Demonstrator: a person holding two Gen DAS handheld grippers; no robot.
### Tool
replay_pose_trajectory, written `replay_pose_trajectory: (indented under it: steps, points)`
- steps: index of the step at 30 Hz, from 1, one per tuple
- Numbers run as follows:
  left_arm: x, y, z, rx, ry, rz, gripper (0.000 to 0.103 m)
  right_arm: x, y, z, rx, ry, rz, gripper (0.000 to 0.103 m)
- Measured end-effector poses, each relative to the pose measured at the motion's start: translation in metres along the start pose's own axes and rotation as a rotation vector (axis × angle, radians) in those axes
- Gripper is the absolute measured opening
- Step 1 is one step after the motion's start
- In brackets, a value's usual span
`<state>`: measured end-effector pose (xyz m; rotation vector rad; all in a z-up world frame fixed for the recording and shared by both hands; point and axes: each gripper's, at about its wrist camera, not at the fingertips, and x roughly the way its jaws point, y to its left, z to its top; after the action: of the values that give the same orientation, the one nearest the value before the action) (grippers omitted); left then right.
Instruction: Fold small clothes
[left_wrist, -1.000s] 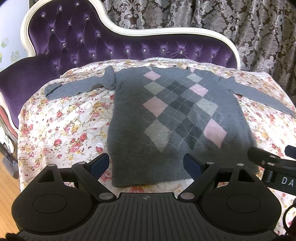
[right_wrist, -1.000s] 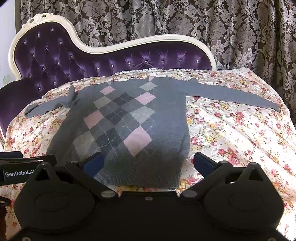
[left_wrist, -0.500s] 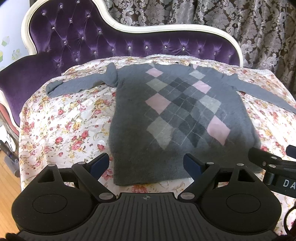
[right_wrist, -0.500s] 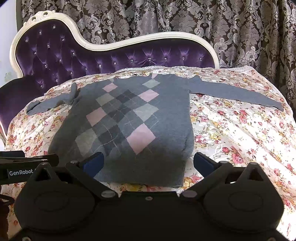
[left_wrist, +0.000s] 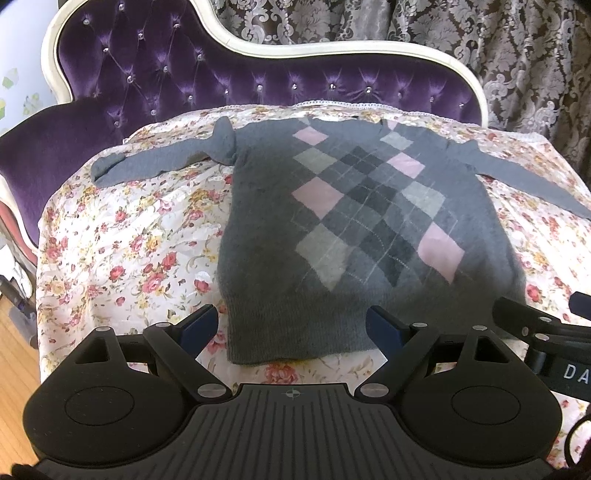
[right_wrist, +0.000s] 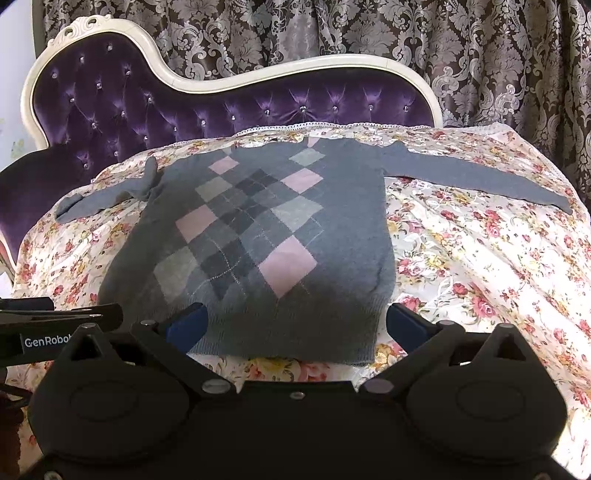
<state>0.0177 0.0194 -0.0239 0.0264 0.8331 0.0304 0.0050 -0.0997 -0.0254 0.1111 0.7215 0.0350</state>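
Grey argyle sweater flat, hem near grippers, neck twd sofa back.

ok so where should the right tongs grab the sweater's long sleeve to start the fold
Probably at the cuff end of the outstretched sleeve, which lies flat and straight on the floral cover, clear of the sweater body. Come from above with the open right tongs straddling the sleeve's narrow width, pinch it, then carry it across the argyle front.
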Motion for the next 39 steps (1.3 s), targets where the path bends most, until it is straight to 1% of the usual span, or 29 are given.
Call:
replay_pose_trajectory:
  steps: [14, 19, 23, 26, 29, 33, 35, 39]
  points:
    - [0.007, -0.001, 0.0, -0.003, 0.029, -0.004, 0.087, 0.008, 0.001, -0.003, 0.008, 0.032, 0.016, 0.102]
    - [0.014, 0.0, 0.001, -0.007, 0.056, -0.007, 0.087, 0.013, -0.001, -0.003, 0.024, 0.051, 0.033, 0.102]
    - [0.021, 0.003, 0.005, -0.012, 0.073, -0.033, 0.087, 0.02, -0.007, -0.002, 0.054, 0.078, 0.055, 0.102]
    - [0.025, 0.004, 0.015, 0.0, 0.052, -0.072, 0.087, 0.027, -0.016, 0.001, 0.084, 0.103, 0.092, 0.102]
    - [0.03, 0.004, 0.032, 0.022, 0.008, -0.101, 0.087, 0.036, -0.033, 0.009, 0.132, 0.128, 0.14, 0.102]
    - [0.04, 0.001, 0.061, 0.039, -0.07, -0.122, 0.087, 0.048, -0.068, 0.026, 0.239, 0.12, 0.201, 0.102]
    - [0.048, -0.004, 0.076, 0.044, -0.101, -0.126, 0.087, 0.055, -0.092, 0.038, 0.296, 0.099, 0.224, 0.102]
    - [0.078, -0.017, 0.101, 0.059, -0.123, -0.095, 0.087, 0.07, -0.143, 0.061, 0.405, 0.039, 0.212, 0.102]
